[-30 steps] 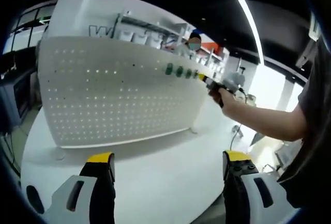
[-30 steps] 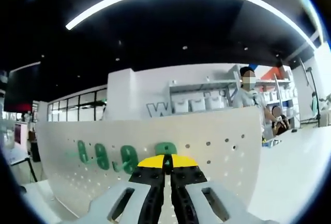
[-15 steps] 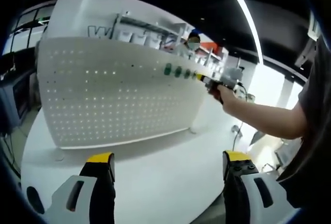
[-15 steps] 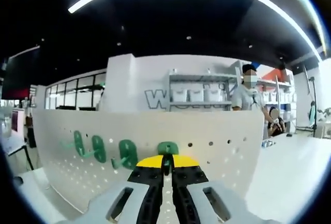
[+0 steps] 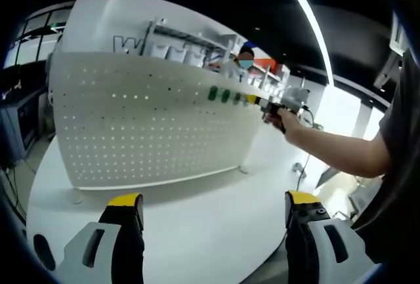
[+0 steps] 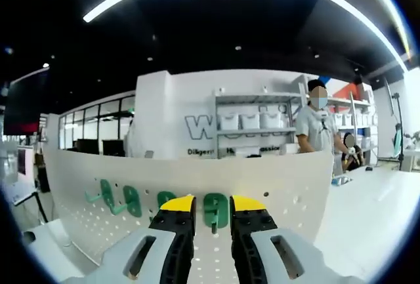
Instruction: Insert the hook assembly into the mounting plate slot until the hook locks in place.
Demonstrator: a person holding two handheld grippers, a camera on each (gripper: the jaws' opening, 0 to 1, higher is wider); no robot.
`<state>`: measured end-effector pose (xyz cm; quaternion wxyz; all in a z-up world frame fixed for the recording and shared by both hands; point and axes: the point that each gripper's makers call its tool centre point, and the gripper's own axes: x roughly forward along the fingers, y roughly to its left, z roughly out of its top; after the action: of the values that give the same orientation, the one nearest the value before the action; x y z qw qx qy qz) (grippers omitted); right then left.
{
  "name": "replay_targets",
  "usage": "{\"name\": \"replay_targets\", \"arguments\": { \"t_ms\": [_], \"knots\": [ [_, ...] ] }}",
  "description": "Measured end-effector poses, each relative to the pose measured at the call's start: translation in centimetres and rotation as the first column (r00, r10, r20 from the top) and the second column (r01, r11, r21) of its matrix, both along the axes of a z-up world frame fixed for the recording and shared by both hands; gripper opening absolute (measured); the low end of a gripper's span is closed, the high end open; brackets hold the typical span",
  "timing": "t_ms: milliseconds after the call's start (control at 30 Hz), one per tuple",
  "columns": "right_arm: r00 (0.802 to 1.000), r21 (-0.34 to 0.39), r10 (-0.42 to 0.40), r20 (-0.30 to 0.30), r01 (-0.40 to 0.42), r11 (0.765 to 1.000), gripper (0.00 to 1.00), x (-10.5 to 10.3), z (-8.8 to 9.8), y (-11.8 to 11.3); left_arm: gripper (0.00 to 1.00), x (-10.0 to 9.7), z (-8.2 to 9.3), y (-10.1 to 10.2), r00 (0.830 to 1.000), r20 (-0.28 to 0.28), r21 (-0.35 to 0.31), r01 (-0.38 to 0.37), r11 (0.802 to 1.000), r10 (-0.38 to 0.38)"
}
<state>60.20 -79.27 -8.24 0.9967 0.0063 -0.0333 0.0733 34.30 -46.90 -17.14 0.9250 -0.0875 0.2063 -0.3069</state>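
The white pegboard mounting plate [image 5: 144, 126] stands upright on the table. Several green hooks hang in a row near its top edge [image 5: 226, 95]. In the left gripper view my right gripper [image 5: 262, 103] is at the right end of that row, held by a hand. In the right gripper view its jaws [image 6: 212, 204] stand slightly apart, and a green hook [image 6: 214, 210] sits on the plate [image 6: 282, 185] between the yellow tips. Other green hooks [image 6: 131, 199] hang to its left. My left gripper [image 5: 213, 205] is wide open, low over the table, holding nothing.
The round white table [image 5: 197, 231] carries the plate. A person's forearm [image 5: 328, 149] reaches in from the right. Behind the plate stands another person [image 6: 317, 126] beside shelves with white bins [image 6: 249, 121]. A foot of the plate [image 5: 243, 168] rests on the table.
My right gripper's jaws, shut together before, have parted; the green hook now shows between them on the plate. The left gripper has stayed put.
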Motion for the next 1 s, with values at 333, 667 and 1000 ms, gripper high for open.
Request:
{"name": "replay_targets", "arguments": {
  "t_ms": [333,667,1000],
  "knots": [
    [1.000,-0.024,0.023,-0.018,-0.024,0.999,0.19,-1.8,-0.4,0.2,0.91,-0.5,0.1,0.5,1.000,0.011,0.001,-0.008,1.000,0.008],
    [0.996,-0.009,0.022,-0.087,-0.023,1.000,0.23,-6.4,-2.8,0.4,0.91,-0.9,0.0,0.3,1.000,0.013,0.003,-0.001,1.000,0.001],
    [0.970,0.035,0.088,-0.225,-0.082,0.996,0.41,-12.2,-8.3,3.2,0.93,-1.3,-0.4,-0.1,1.000,0.001,0.000,0.014,1.000,-0.014]
  ]
}}
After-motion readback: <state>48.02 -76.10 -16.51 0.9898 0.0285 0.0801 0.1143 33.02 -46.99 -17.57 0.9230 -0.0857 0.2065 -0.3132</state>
